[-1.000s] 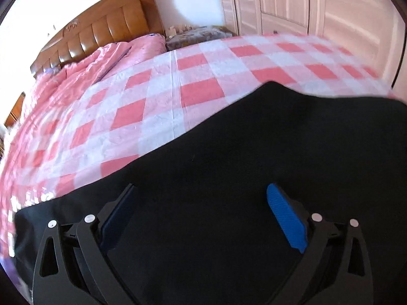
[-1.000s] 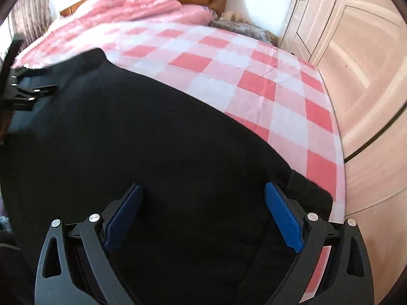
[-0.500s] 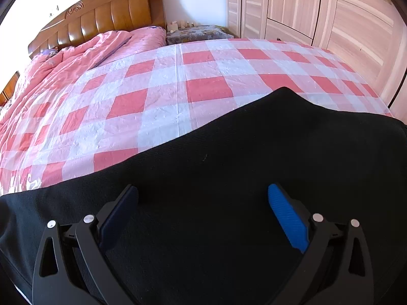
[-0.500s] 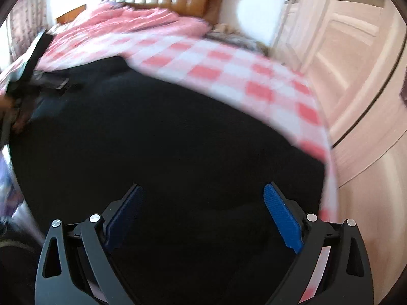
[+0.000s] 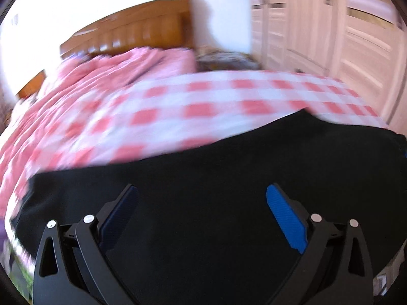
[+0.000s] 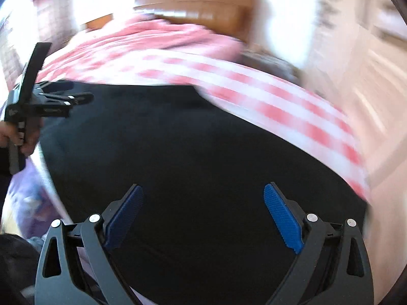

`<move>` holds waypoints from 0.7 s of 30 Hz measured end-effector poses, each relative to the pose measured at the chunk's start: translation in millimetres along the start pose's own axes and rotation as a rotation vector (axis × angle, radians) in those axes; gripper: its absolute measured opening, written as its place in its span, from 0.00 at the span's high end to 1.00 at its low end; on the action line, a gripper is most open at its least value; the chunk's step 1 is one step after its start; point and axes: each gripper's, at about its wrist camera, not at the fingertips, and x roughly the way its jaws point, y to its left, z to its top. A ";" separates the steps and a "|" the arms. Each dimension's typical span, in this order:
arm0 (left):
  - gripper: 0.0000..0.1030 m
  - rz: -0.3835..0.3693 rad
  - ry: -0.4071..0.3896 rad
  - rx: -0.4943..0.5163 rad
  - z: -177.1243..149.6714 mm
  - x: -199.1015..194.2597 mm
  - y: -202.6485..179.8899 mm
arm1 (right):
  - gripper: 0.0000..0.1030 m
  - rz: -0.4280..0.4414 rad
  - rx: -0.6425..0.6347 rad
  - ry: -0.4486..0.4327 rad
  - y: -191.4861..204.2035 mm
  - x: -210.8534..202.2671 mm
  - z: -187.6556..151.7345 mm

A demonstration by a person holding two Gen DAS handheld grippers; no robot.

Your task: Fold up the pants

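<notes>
Both claws stand wide open with nothing between their blue pads — the left claw and the right claw each hang just above the black pants, which lie spread flat across the near part of the bed on its pink-checked cover. To do this step well, I judge each claw should come down on the near edge, pinch both layers fully before lifting, and rise level with its partner so the fold stays straight. The pants' long axis appears to run left to right across both views — which end is the waistband I cannot tell through the blur.
</notes>
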 end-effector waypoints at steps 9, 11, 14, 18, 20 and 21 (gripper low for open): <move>0.02 0.200 0.091 -0.175 -70.5 -23.1 131.3 | 0.10 0.312 -0.252 -0.009 173.1 114.3 125.6; 0.02 0.224 0.098 -0.209 -81.4 -28.2 153.7 | 0.10 0.365 -0.295 0.015 207.0 135.3 143.3; 0.02 0.250 0.099 -0.257 -96.5 -37.3 182.3 | 0.10 0.399 -0.345 0.040 241.5 145.3 145.2; 0.02 0.202 0.078 -0.403 -119.5 -51.1 230.4 | 0.10 0.402 -0.368 0.083 254.5 164.8 138.3; 0.02 0.109 0.060 -0.525 -129.0 -53.1 261.6 | 0.09 0.401 -0.359 0.086 255.6 169.4 133.8; 0.04 0.064 0.047 -0.582 -131.8 -53.6 278.1 | 0.09 0.404 -0.359 0.082 255.1 168.0 134.3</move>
